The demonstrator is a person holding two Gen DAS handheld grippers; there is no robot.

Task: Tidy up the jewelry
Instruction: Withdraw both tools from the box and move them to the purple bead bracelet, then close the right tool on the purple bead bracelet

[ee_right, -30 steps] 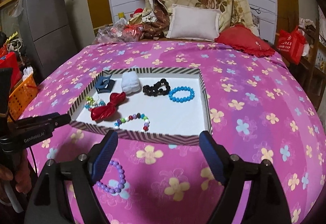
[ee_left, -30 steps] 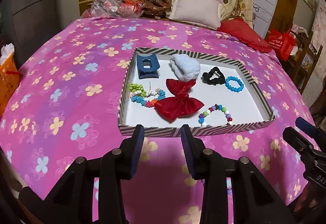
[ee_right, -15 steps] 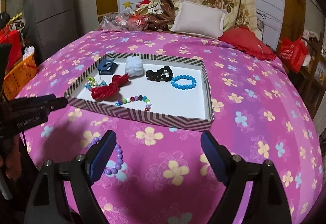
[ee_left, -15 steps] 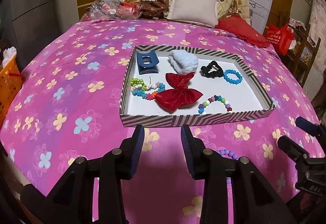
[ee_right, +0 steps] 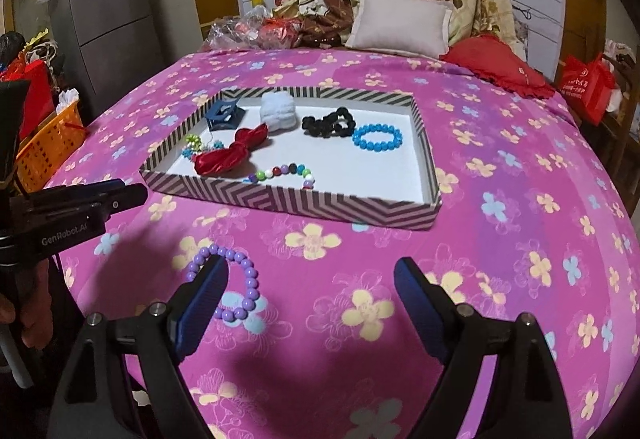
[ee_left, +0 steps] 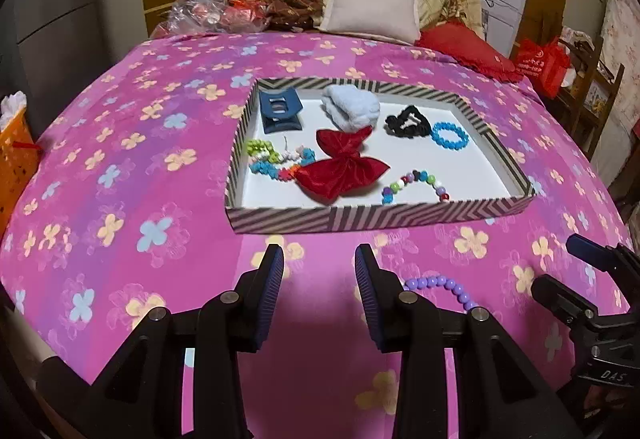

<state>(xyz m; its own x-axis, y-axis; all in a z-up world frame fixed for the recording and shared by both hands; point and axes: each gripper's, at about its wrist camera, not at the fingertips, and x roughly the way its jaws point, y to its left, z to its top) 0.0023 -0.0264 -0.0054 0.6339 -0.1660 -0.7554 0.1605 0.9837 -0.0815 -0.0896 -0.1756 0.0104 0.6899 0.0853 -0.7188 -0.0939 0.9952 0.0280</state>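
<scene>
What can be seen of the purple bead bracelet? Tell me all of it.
The purple bead bracelet is a closed ring of round, glossy lilac beads that look plastic. It lies flat on the pink flowered bedspread, outside the striped tray and nearer the cameras. The right gripper, jaws open, partly hides it; whether they touch is unclear.

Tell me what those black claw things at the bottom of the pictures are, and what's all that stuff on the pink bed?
Those claws are two grabbing tools that a person holds, one in each hand. Each tool has a tiny camera looking out along its two fingers, so you get one picture from the left gripper and one from the right gripper. Both are open and hold nothing. On the pink flowered bedspread sits a striped shallow cardboard tray with hair things and bracelets inside: a red velvet bow, a blue bead bracelet, a black scrunchie and more. One purple bead bracelet lies outside the tray, right by the right gripper's finger.
</scene>
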